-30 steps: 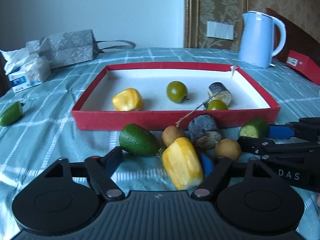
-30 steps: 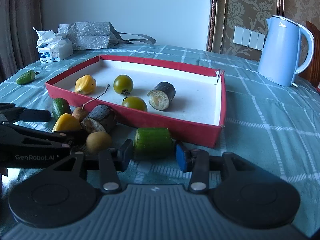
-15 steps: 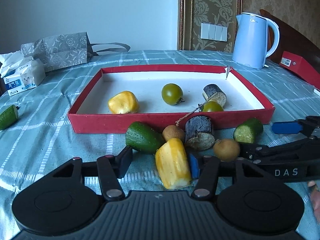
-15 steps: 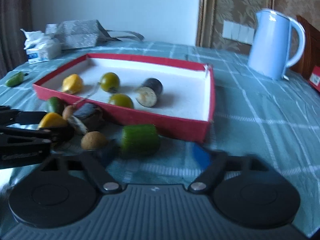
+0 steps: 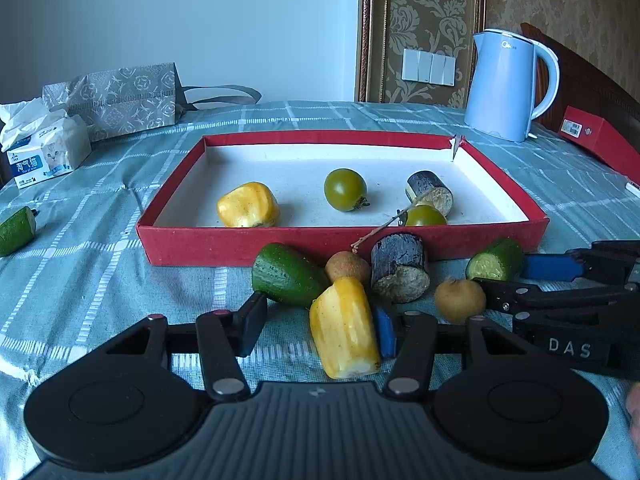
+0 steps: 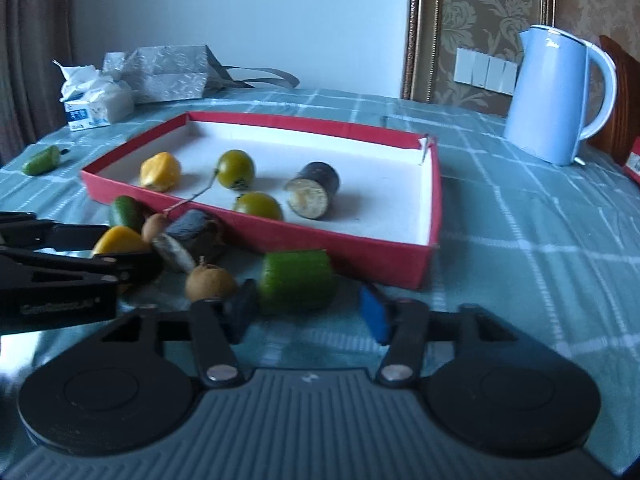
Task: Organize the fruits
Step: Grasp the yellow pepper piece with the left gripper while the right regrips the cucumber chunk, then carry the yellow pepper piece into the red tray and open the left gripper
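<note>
Behind the yellow piece, the left jaws' contact seems hidden.

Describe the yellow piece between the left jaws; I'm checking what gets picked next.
The yellow piece is a waxy, ridged chunk, cut flat at its near end, lying on the tablecloth outside the red tray. It sits between the jaws of the left gripper, which have just been closing: the blue pad meets its right side, the black one stands clear. Its far end leans against the green chunk and a brown fruit.
</note>
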